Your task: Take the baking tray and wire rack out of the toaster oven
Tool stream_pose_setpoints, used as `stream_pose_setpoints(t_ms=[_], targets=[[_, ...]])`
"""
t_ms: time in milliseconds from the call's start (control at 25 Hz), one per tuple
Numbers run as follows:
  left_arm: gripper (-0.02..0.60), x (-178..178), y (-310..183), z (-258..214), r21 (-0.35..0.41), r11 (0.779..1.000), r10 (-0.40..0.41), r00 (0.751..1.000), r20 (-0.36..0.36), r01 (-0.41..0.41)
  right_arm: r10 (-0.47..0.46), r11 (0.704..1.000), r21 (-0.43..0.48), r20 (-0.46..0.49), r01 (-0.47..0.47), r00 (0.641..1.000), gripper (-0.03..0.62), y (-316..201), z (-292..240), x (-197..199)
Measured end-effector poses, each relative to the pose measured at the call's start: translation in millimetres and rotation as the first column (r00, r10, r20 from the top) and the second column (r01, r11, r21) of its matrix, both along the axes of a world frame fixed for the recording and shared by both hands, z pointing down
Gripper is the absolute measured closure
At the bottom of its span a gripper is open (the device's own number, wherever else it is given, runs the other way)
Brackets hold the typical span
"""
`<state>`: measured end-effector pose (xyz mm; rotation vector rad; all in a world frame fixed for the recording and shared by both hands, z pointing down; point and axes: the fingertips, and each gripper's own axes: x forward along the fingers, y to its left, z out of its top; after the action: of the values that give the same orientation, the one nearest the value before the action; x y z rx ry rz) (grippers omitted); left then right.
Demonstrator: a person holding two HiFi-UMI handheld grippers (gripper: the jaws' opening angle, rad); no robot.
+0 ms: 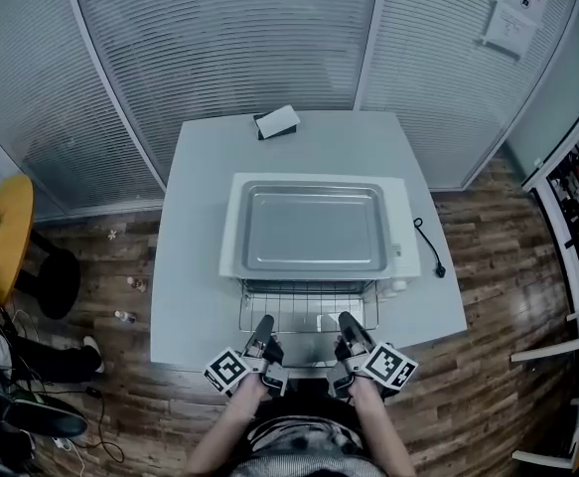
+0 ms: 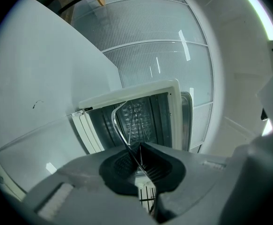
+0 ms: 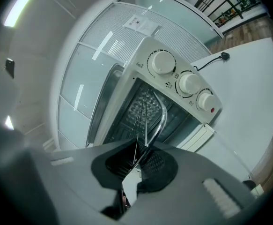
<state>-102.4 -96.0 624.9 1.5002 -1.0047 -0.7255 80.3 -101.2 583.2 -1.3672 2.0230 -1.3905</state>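
Observation:
The wire rack (image 1: pixel 305 312) sticks halfway out of the front of the white toaster oven (image 1: pixel 402 229). The baking tray (image 1: pixel 314 229) lies flat on top of the oven. My left gripper (image 1: pixel 262 329) is shut on the rack's front bar near its left corner, and my right gripper (image 1: pixel 350 327) is shut on the same bar near the right corner. In the left gripper view the rack's wire (image 2: pixel 122 128) runs from the shut gripper (image 2: pixel 138 156) into the oven. In the right gripper view the rack's bar (image 3: pixel 158 118) is pinched in the gripper (image 3: pixel 140 156).
The oven stands on a light square table (image 1: pixel 195 266), its door (image 2: pixel 84 131) folded down in front. Three knobs (image 3: pixel 163 62) sit on its right side. A power cable (image 1: pixel 429 247) lies to the right, and a small box (image 1: pixel 276 122) sits at the far edge.

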Motion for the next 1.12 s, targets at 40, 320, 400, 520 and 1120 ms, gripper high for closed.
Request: stream_pose_setpoints(t_ms=[40, 320, 400, 520, 1120], targets=[[0.577, 0, 4, 0, -0.003, 1.0, 0.005, 1.0, 0.002, -0.005, 0.004, 1.0, 0.002, 0.002, -0.004, 1.0, 0.592, 4, 0, 0], [0.578, -1, 25, -5, 0.015, 0.999, 0.036, 0.999, 0.009, -0.037, 0.025, 1.0, 0.011, 0.002, -0.025, 1.0, 0.592, 29, -4, -2], [0.578, -1, 32, -5, 0.013, 0.999, 0.039, 0.999, 0.0, -0.039, 0.03, 0.999, 0.014, -0.001, -0.03, 1.0, 0.592, 35, -4, -2], [0.578, -1, 39, -4, 0.015, 0.999, 0.049, 0.999, -0.002, -0.049, 0.037, 0.999, 0.018, -0.002, -0.037, 0.999, 0.592, 43, -4, -2], [0.577, -5, 83, -18, 0.068, 0.989, 0.124, 0.99, 0.063, -0.128, 0.07, 0.997, 0.015, 0.021, -0.07, 0.997, 0.592, 95, -4, -7]])
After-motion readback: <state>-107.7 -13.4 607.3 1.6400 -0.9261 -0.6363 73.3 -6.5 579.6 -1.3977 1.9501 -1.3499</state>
